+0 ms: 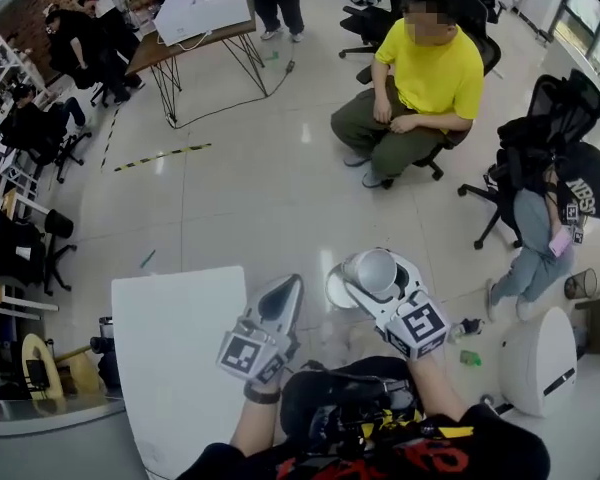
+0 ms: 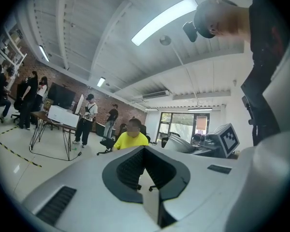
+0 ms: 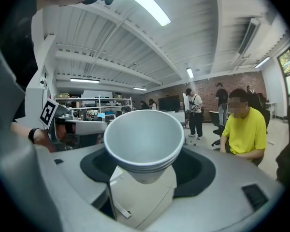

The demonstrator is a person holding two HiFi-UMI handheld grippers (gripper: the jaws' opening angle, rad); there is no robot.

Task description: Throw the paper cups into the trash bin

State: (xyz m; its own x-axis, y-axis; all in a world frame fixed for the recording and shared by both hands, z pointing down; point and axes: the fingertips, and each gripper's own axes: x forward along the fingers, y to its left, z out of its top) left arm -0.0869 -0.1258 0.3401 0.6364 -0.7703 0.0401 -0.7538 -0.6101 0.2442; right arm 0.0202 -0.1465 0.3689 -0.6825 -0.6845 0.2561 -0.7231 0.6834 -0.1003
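The right claw (image 1: 377, 280) stood wide, clamping stacked cups (image 3: 144, 140) mouth-up above the floor, beside the desk (image 1: 170, 353). The left claw (image 1: 280, 303) was shut, empty. Which object was the bin was unclear. Advisable: centre over its mouth, then release.

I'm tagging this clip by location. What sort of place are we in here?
Probably an open-plan lab or workshop office. There are black office chairs on a glossy tiled floor, a trestle table, a brick wall and racks of equipment, with several people sitting or standing about.
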